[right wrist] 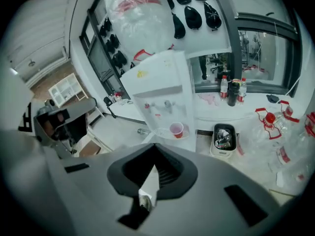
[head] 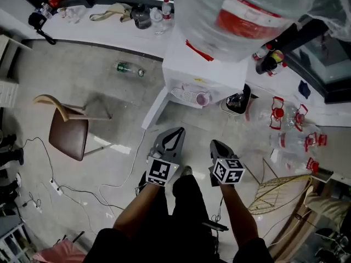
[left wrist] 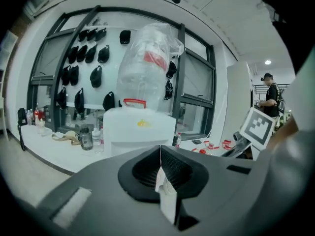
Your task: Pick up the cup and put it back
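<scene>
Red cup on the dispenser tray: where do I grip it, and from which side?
Likely best: grip the cup across its side wall below the rim, coming from the open front: it stands upright in the dispenser recess, taps overhead, back wall behind.

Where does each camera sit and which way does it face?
Head view: on the person's head, looking steeply down at the floor before the dispenser; forearms, left gripper and right gripper show.
Left gripper view: rides the left gripper, looks along its closed jaws at the dispenser's front; the right gripper's marker cube shows at right.
Right gripper view: rides the right gripper, looks along its closed jaws toward the cup on the dispenser's tray.
Shared: all show the dispenser; head and right gripper views, the cup.
</scene>
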Action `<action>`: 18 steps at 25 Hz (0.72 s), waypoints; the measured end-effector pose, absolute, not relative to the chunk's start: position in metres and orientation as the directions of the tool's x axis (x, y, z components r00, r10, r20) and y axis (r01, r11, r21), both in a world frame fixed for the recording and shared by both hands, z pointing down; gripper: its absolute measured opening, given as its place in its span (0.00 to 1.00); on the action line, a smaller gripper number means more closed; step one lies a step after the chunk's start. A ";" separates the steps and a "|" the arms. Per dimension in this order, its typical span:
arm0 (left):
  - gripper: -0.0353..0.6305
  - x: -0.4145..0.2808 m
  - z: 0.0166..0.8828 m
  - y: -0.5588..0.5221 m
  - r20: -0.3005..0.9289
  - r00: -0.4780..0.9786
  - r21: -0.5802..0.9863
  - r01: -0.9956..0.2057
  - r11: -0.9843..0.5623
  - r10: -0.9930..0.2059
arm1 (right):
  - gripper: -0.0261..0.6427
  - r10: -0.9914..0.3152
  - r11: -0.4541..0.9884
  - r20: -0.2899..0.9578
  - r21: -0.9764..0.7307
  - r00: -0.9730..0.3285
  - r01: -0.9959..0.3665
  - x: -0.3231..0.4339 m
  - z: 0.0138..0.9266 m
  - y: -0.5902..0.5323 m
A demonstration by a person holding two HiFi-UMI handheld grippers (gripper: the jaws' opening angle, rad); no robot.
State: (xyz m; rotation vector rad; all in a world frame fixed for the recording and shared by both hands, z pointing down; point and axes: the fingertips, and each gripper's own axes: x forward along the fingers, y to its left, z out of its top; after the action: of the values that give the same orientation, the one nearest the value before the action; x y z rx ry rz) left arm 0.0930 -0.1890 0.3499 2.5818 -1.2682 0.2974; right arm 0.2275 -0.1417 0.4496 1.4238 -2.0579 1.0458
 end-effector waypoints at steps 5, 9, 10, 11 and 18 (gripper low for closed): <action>0.06 0.089 0.245 -0.155 0.272 0.565 0.127 -0.823 -0.553 -0.779 | 0.03 -0.595 0.209 0.698 -0.345 -0.399 -0.915 0.225 0.362 -0.115; 0.06 0.079 0.186 -0.128 0.288 0.550 0.155 -0.835 -0.529 -0.784 | 0.03 -0.635 0.211 0.665 -0.342 -0.394 -0.916 0.221 0.293 -0.098; 0.06 0.076 0.173 -0.121 0.287 0.551 0.152 -0.834 -0.531 -0.784 | 0.03 -0.648 0.207 0.654 -0.342 -0.390 -0.917 0.219 0.276 -0.093; 0.06 0.073 0.159 -0.115 0.281 0.555 0.149 -0.831 -0.536 -0.783 | 0.03 -0.663 0.204 0.642 -0.341 -0.386 -0.918 0.217 0.259 -0.088; 0.06 0.065 0.075 -0.102 0.205 0.607 0.102 -0.794 -0.600 -0.768 | 0.03 -0.777 0.206 0.529 -0.301 -0.343 -0.931 0.211 0.154 -0.076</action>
State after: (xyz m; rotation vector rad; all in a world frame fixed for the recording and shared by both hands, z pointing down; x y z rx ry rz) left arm 0.0646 -0.1019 0.0745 2.6486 -1.3010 0.2078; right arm 0.2107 -0.0759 0.1537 1.6197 -2.2209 0.8503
